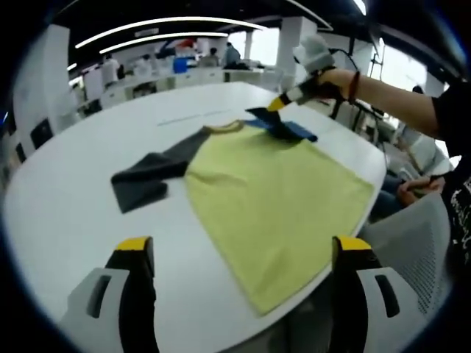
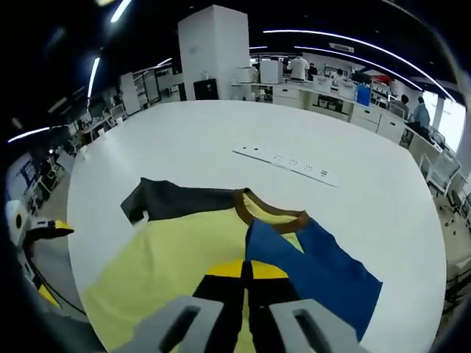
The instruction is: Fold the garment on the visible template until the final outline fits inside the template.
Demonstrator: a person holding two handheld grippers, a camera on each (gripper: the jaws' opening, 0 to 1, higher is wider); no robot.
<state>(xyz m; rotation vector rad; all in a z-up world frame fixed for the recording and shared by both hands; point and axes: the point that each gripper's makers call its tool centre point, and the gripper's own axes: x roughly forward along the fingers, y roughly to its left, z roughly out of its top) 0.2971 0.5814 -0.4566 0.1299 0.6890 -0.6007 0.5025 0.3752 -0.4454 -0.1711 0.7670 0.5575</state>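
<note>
A yellow T-shirt lies flat on a round white table, with a brown collar, a dark grey sleeve spread out and a blue sleeve folded in over the body. My right gripper is shut on the blue sleeve's edge near the collar. In the left gripper view it comes in from the right, held in a hand. My left gripper is open, jaws wide apart, above the shirt's hem at the near table edge. It also appears at the left of the right gripper view.
A thin white strip with marks lies on the table beyond the collar. A grey mesh chair stands at the table edge beside the hem. The person's arm reaches over that side. Desks and people are far behind.
</note>
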